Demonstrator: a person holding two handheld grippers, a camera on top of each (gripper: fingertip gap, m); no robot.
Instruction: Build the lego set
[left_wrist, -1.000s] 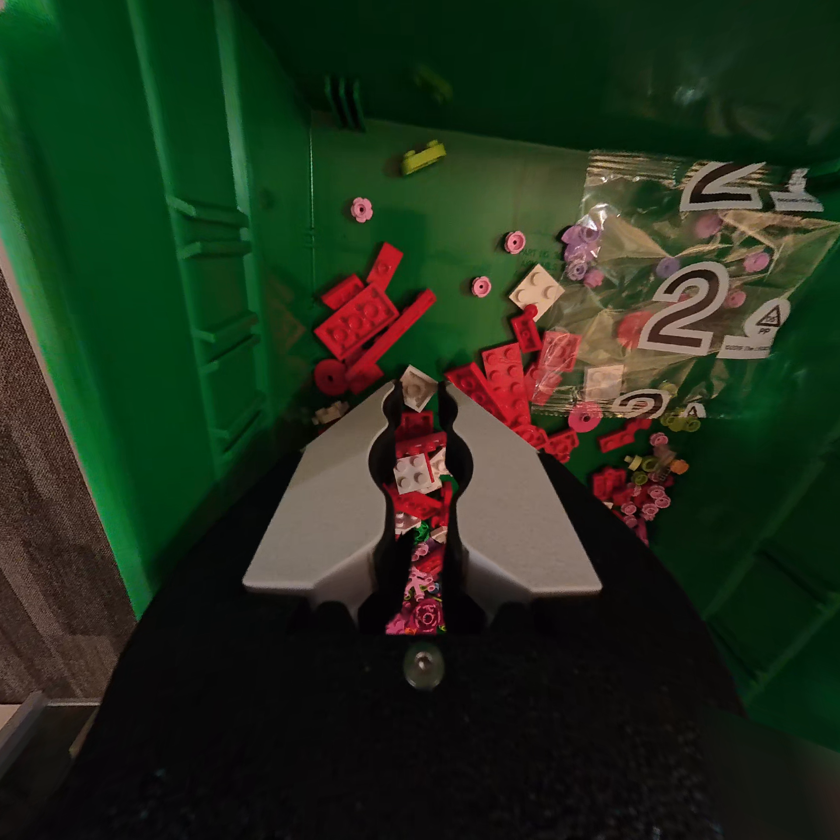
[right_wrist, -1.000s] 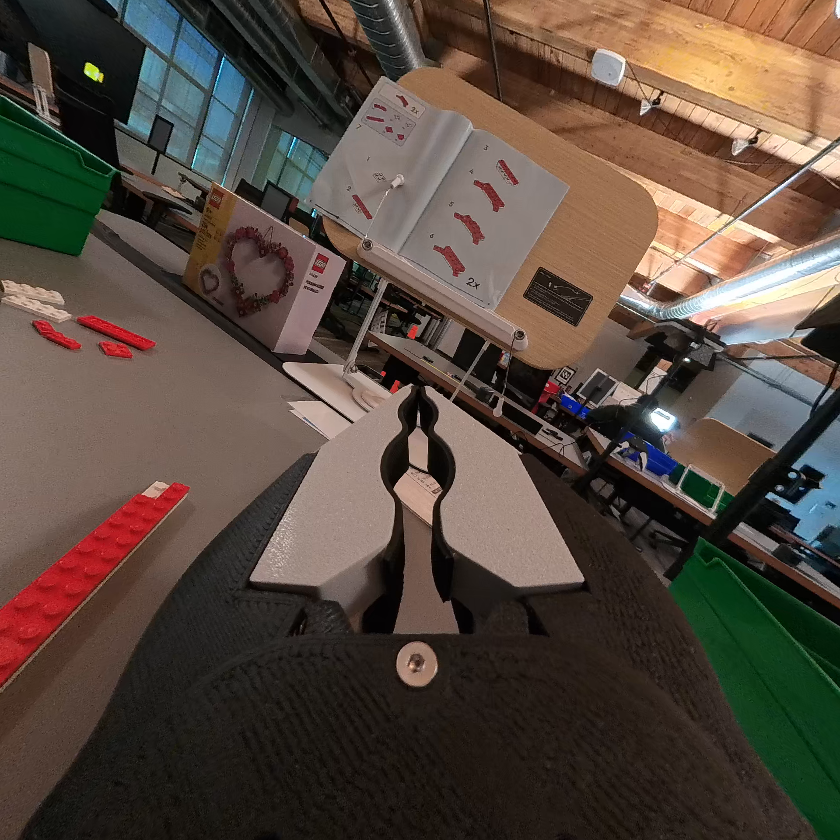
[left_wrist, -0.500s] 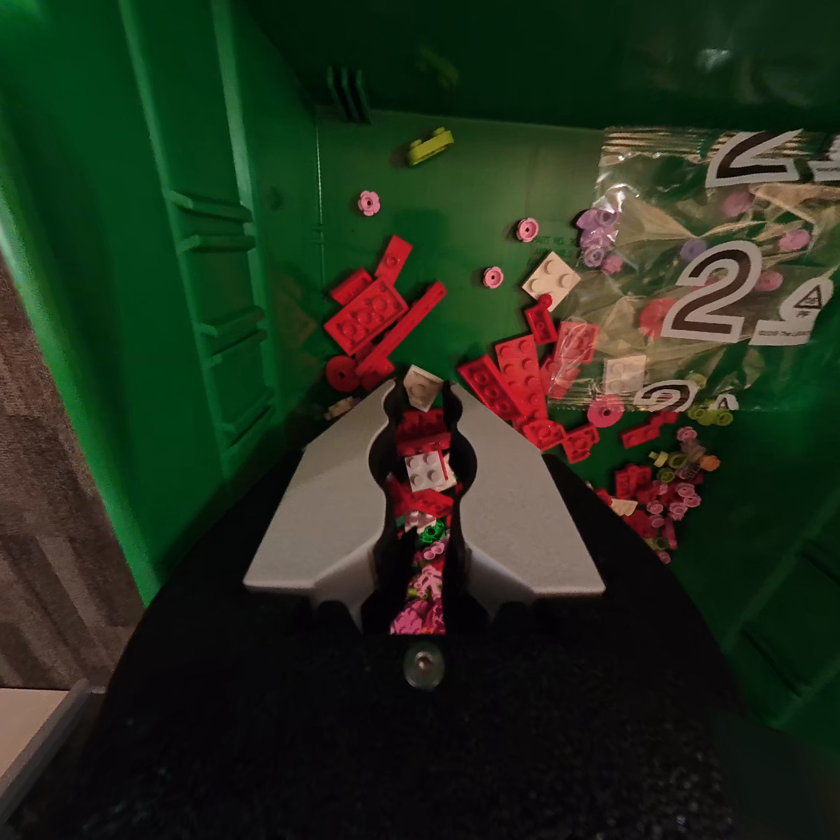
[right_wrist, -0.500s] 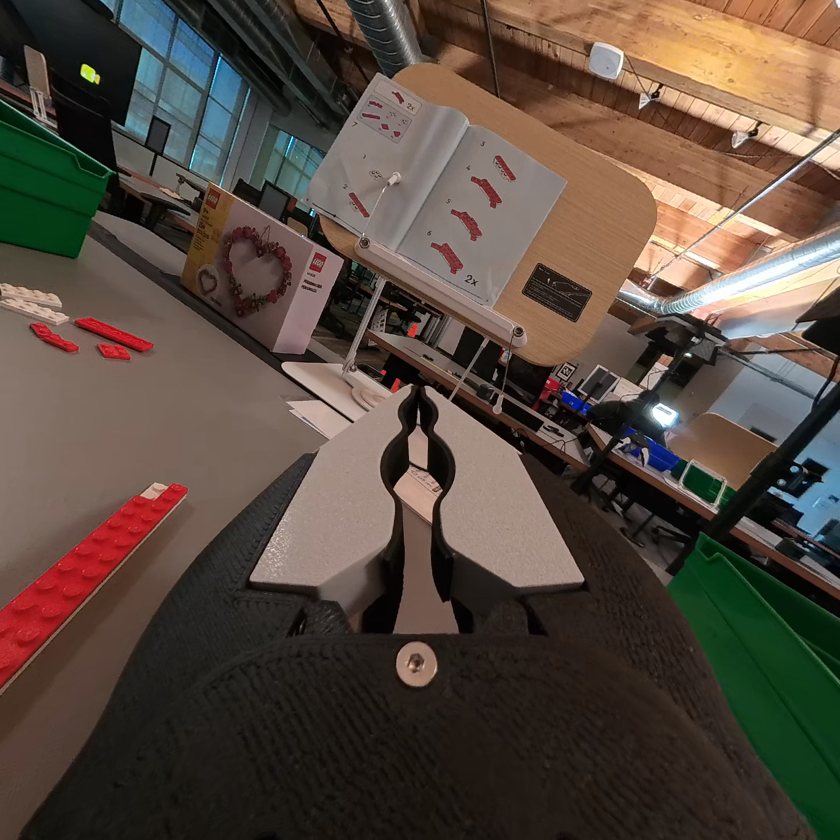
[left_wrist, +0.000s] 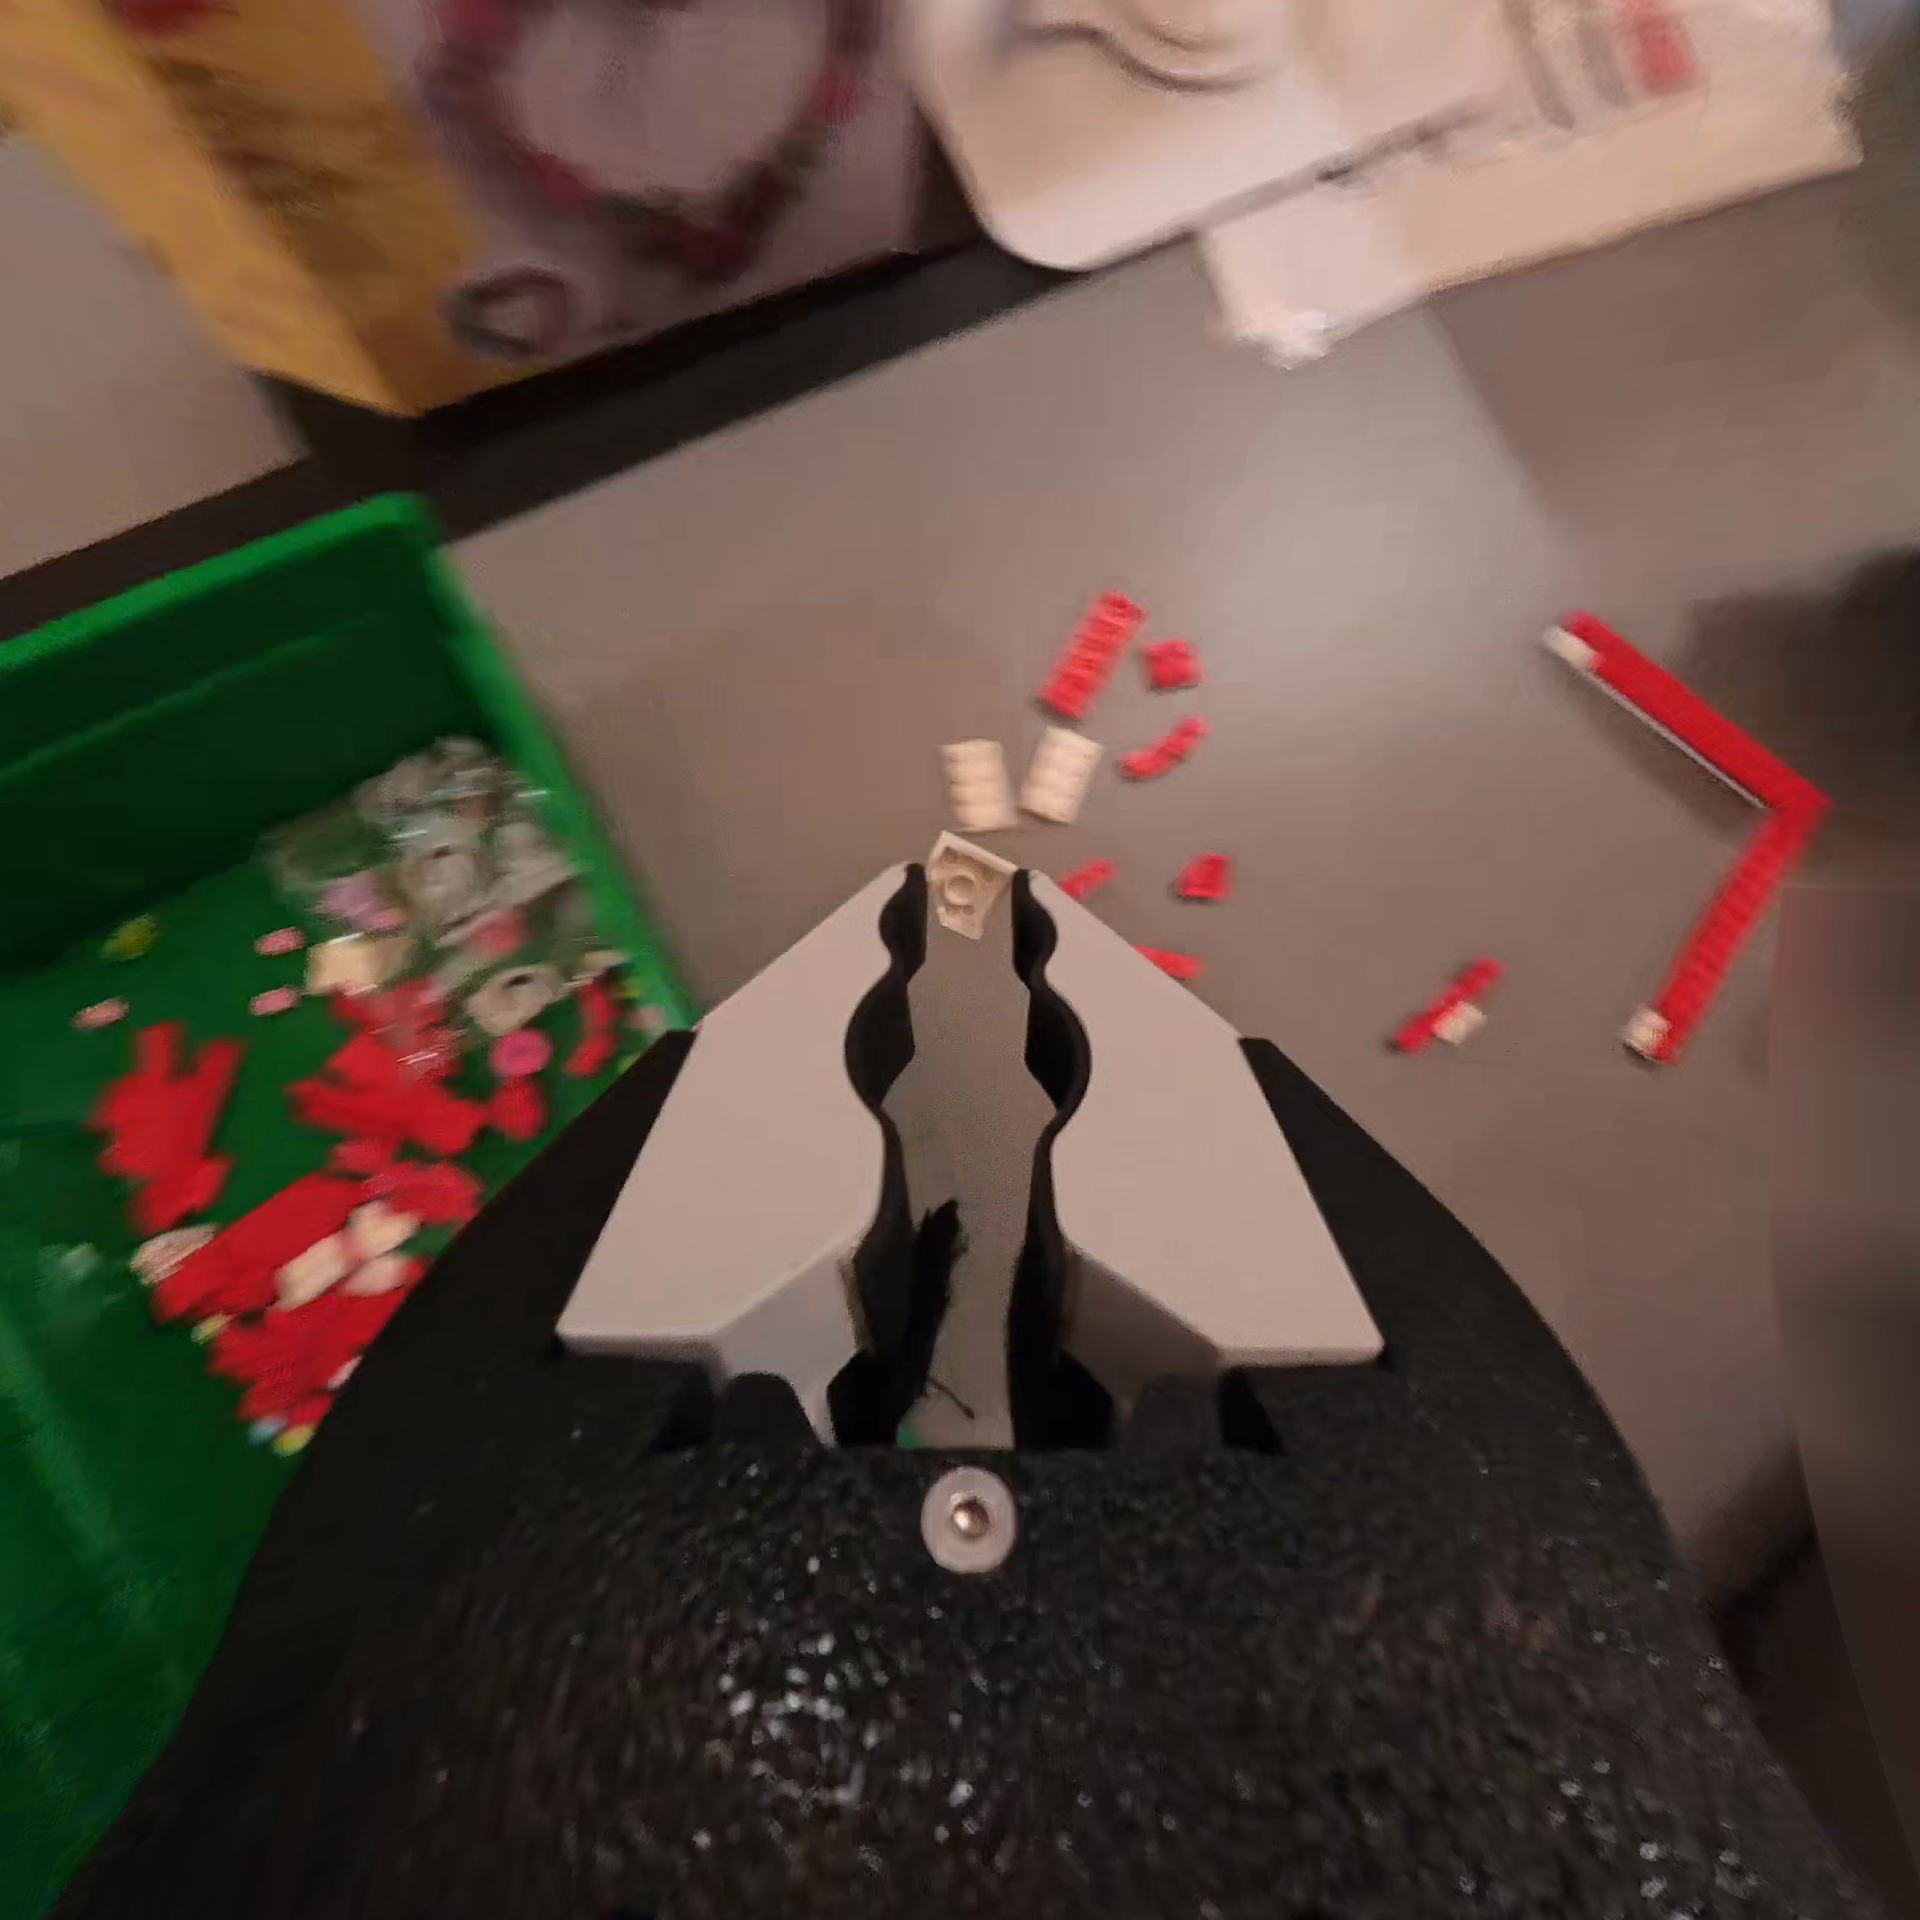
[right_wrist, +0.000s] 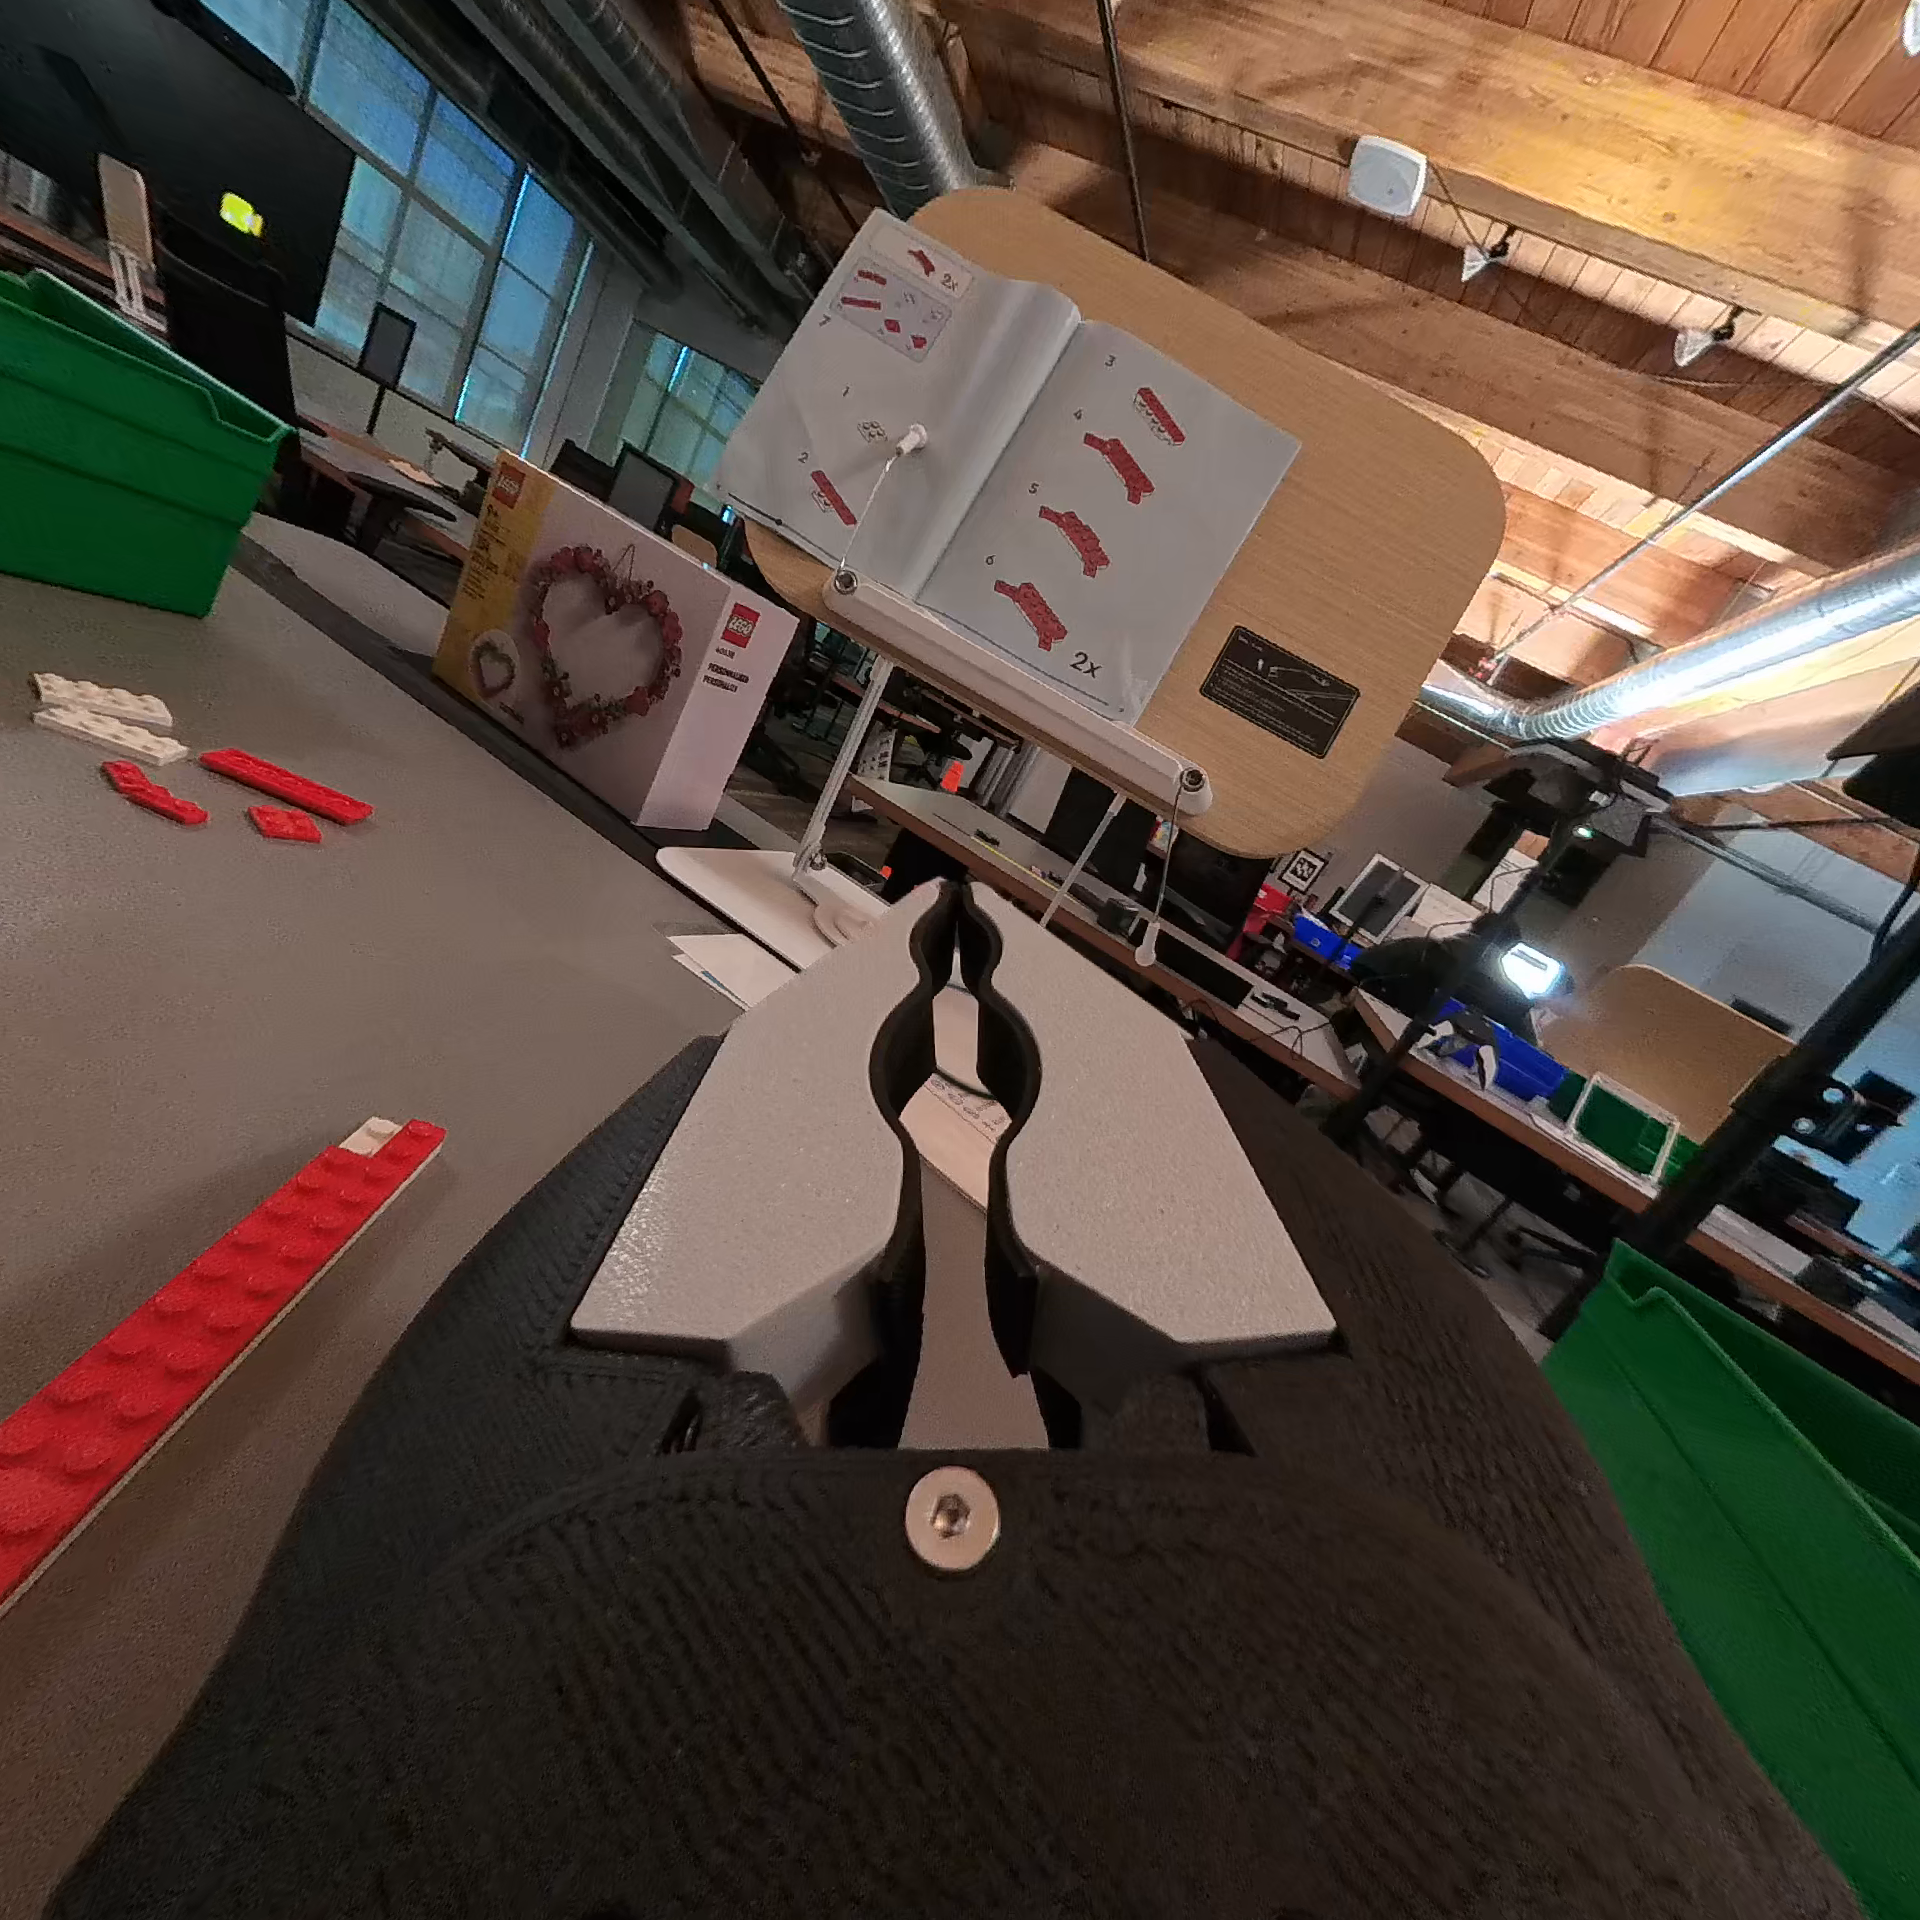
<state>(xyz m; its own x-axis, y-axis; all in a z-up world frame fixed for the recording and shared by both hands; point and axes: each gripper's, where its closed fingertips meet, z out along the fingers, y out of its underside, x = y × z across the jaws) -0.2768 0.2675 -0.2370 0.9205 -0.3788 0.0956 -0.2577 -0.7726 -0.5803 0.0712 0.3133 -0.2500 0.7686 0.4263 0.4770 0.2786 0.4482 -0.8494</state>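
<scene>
The grey table (left_wrist: 1299, 499) carries everything. At about 8 o'clock in the left wrist view stands the green bin (left_wrist: 343, 644) with many loose red pieces. At 3 o'clock lies the long red L-shaped assembly (left_wrist: 1756, 831), its longer arm running toward 11 o'clock.

The left gripper (left_wrist: 966, 883) holds a small white plate (left_wrist: 966, 878) between its tips, above the table. Two white plates (left_wrist: 1018, 779) lie just beyond it at 12 o'clock, so the sorted pile is straight ahead of the jaws.

The right gripper (right_wrist: 954, 902) has its jaws nearly together with nothing between them, and it points at the instruction booklet (right_wrist: 997, 457). I judge the left one is nearer to the pile.
</scene>
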